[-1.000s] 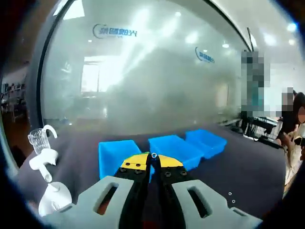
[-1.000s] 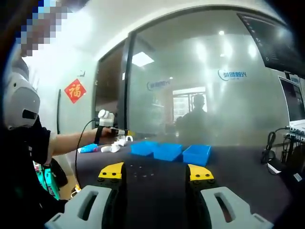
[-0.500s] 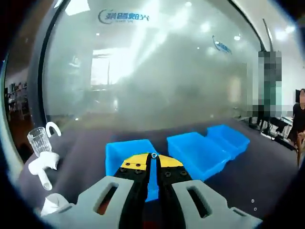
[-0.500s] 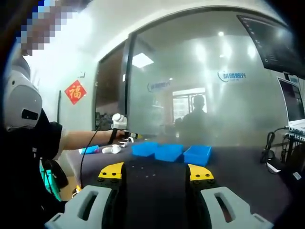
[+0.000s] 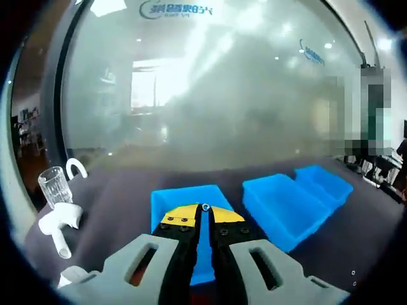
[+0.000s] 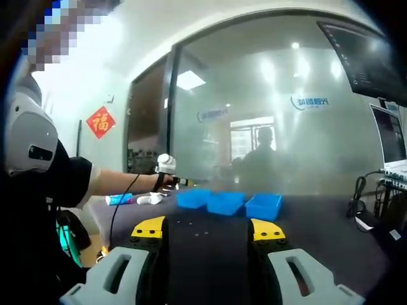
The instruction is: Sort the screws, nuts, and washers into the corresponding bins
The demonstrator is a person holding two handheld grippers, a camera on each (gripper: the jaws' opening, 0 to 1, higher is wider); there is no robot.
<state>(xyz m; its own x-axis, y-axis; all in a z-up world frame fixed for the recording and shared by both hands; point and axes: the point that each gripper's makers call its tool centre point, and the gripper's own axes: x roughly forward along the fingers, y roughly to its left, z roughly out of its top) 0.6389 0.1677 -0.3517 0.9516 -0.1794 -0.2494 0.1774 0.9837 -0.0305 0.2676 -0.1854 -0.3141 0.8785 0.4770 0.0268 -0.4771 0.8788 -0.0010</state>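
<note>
My left hand-held gripper sits at lower centre of the left gripper view, jaws clenched together on a tiny shiny blue-tinged part pinched at the yellow tips; I cannot tell whether it is a screw, nut or washer; the tips hang over the near rim of the first blue bin; second blue bin lies just right of it, third blue bin further right at mid-frame, the two touching or nearly so; all three rest on the dark surface; a clear glass and white plastic fittings stand at the left edge.

My right hand-held gripper fills the bottom of the right gripper view, jaws spread wide with nothing between them; small loose hardware dots the surface just beyond the jaws; the three bins form a row at centre.
</note>
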